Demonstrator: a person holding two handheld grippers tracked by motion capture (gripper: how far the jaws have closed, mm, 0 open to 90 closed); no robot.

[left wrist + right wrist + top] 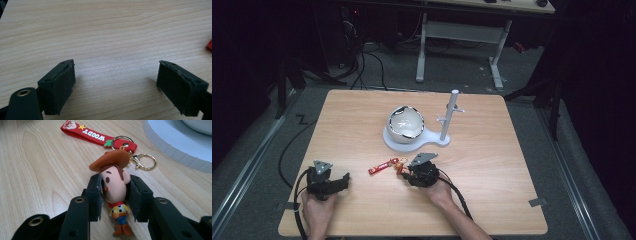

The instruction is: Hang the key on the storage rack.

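Already the right gripper (115,195) has its jaws pinched on the head of the cowboy keychain figure (116,187), whose red strap (96,135) trails away toward the white hook stand (447,117) beyond; the left gripper (116,85) rests wide apart, empty, on the table (492,165)

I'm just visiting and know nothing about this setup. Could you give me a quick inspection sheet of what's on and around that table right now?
Surface: light wooden table, bare apart from a few things.
Job's things: cowboy keychain figure with red strap and metal clasp; white stand with pegs on a white base, holding a white bowl.
Clutter: nothing seen.
Grippers: right gripper shut on the figure's head; left gripper open, jaws wide apart over bare wood.
Cables: black cable trails off the table's left edge; more lie on the floor behind.
Surroundings: dark room, grey floor, white desk legs beyond the table.
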